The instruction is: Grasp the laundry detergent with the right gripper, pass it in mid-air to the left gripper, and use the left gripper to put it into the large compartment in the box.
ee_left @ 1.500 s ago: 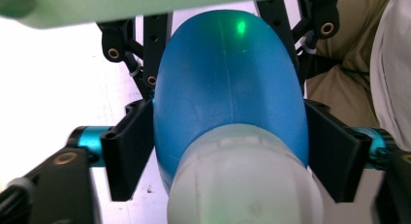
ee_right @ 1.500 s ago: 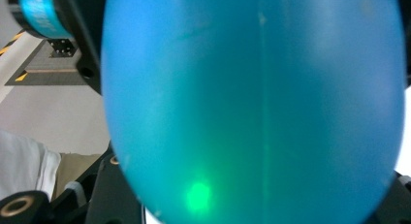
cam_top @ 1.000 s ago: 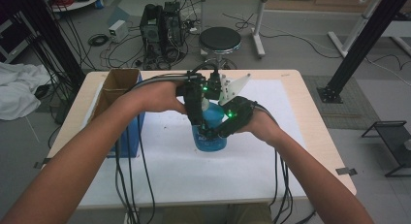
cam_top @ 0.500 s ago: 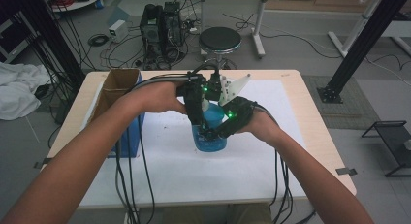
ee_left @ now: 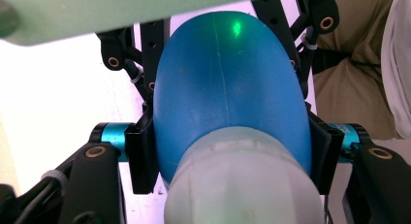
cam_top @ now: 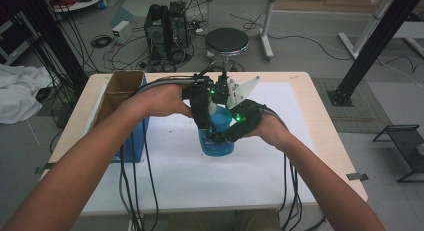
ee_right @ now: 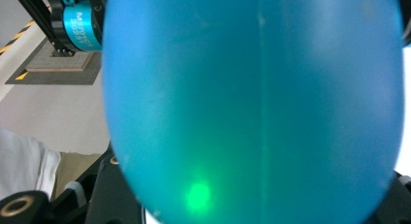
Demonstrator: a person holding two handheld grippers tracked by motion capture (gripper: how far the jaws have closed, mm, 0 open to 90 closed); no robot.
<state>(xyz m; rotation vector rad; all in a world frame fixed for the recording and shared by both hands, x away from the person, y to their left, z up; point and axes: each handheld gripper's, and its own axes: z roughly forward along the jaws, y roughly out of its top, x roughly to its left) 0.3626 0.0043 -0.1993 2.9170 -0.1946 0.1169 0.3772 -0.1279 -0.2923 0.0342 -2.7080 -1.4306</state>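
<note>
Near the middle of the counter (cam_top: pixel 165 186), a blue bottle (cam_top: pixel 216 136) stands upright on the white sheet, and both claws meet on it. Seen from the high view, the left claw (cam_top: pixel 206 122) comes in from about ten o'clock and reaches down over the upper part, while the right claw (cam_top: pixel 222 136) arrives from about three o'clock and takes the body lower down. That split looks deliberate: one claw to hold the body against turning, the other placed up by the pale cap (ee_left: pixel 242 180) (a screw top, I would judge), so the likely job is opening or closing it.

The left claw's jaws have just been closing, and its own view shows them clenched on the bottle, the black pads (ee_left: pixel 143 156) pressed to either flank at nine and three o'clock where the blue shoulder meets the cap. In the right gripper view the blue wall (ee_right: pixel 252 103) sits so close that the pads are hidden; the right claw is closed tight and, with the bottle lying between its jaws, I read it as gripping the body.

At nine o'clock from the bottle stands an open cardboard box (cam_top: pixel 120 91) with a blue side, well apart from both hands and playing no part in the grip.
</note>
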